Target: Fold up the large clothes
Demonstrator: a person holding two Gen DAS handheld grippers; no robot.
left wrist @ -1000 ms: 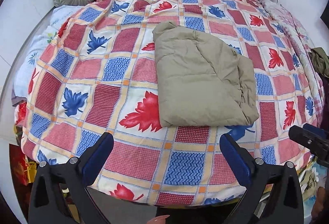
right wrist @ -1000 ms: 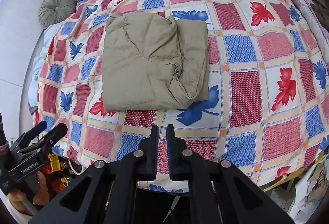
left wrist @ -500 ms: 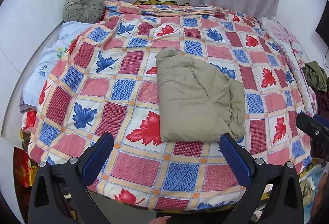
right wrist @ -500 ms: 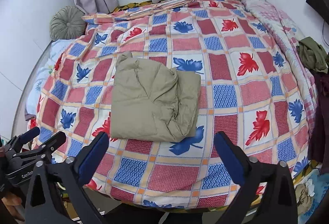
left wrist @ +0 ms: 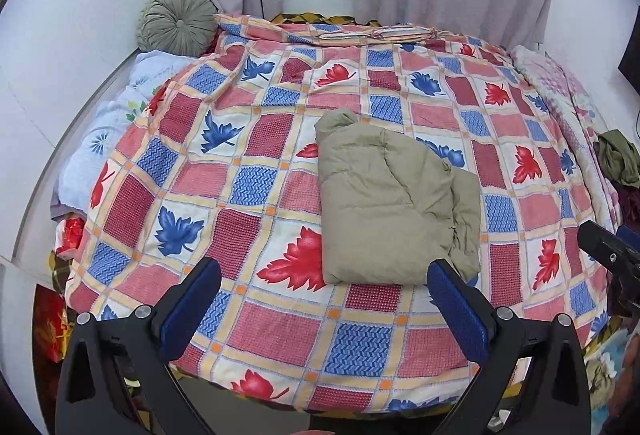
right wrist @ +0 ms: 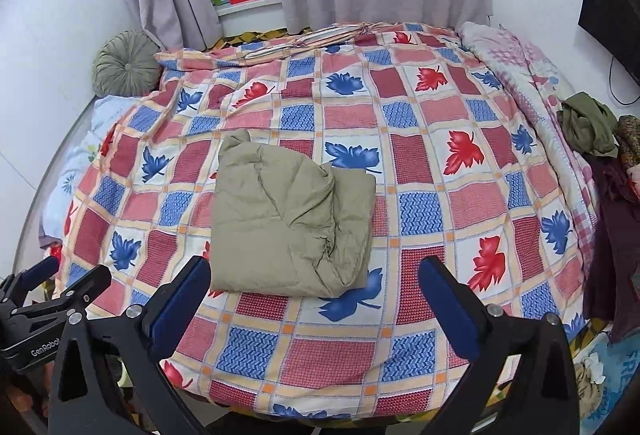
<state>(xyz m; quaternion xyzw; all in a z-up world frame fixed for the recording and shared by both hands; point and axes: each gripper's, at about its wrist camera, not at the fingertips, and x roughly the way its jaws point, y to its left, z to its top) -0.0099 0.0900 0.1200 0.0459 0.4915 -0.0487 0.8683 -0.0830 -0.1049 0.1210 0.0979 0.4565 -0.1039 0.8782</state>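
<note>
The folded khaki jacket [left wrist: 394,207] lies on the leaf-patterned quilt [left wrist: 256,179]. Left gripper [left wrist: 324,305] and right gripper [right wrist: 314,301] hang released, holding nothing. Dark clothes [right wrist: 590,125] are heaped at the bed's edge.

Your folded garment [left wrist: 394,211] reads as matt olive cloth, puffy and creased. The bedspread [left wrist: 256,171] under it is printed woven cotton, slightly wrinkled. Both your grippers, left [left wrist: 324,309] and right [right wrist: 314,309], look like matt black plastic with ribbed blue rubbery pads [left wrist: 456,309] and shiny metal screws. The round cushion [left wrist: 176,20] is pleated, velvety fabric.
</note>
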